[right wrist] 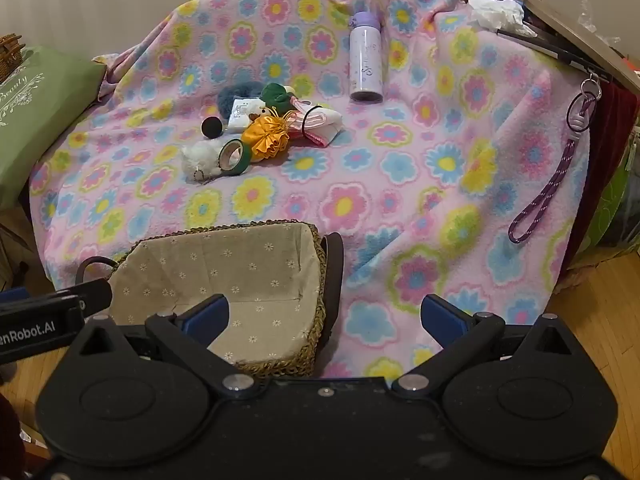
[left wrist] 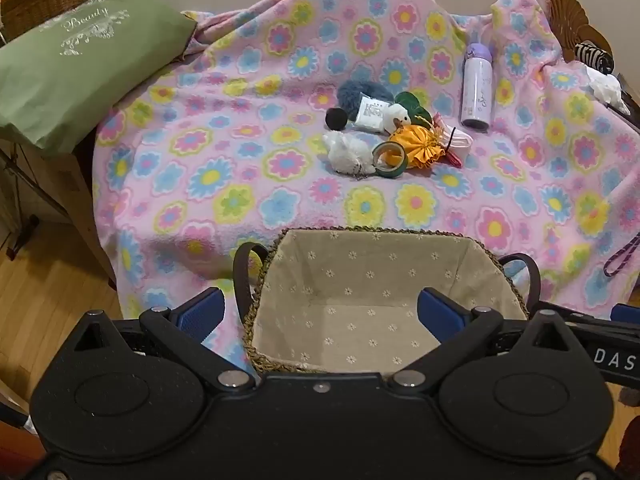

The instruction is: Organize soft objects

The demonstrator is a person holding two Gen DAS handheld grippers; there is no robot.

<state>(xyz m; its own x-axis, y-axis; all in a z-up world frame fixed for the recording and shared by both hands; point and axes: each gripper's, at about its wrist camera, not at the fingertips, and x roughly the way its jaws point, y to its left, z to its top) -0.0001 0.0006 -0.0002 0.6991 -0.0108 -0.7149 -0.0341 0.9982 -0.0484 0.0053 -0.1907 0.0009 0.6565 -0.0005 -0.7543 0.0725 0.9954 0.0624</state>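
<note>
Opening stage of the sorting: I am holding my left gripper [left wrist: 320, 312] with its fingers [left wrist: 200, 312] spread wide and nothing between them, hovering just above the near rim of the lined basket [left wrist: 372, 232], whose fabric floor is lying bare directly beneath and ahead of my fingertips. My right gripper [right wrist: 332, 316] is likewise standing fully spread and empty, with the basket sitting under and beyond its left finger and bare flowered blanket [right wrist: 400, 240] under its right one. Nothing is resting in the basket, so I am judging the task as not yet begun. All the work is waiting well ahead of both pairs of fingers, in one loose heap on the blanket: a white plush toy [left wrist: 348, 152], a grey-blue fluffy piece [left wrist: 356, 94], a dark pompom [left wrist: 336, 118], an orange ruffled fabric piece [left wrist: 418, 146], a small white plush [left wrist: 398, 114] and folded pink cloth [right wrist: 320, 124], mixed with a green tape roll [left wrist: 390, 158] leaning against the toy and a white packet [left wrist: 370, 114], possibly tissues, though the view is too small to confirm. A lilac bottle [left wrist: 476, 88] is lying apart, beyond and to the right of the heap. The soft items are all remaining to be carried back into the basket.
</note>
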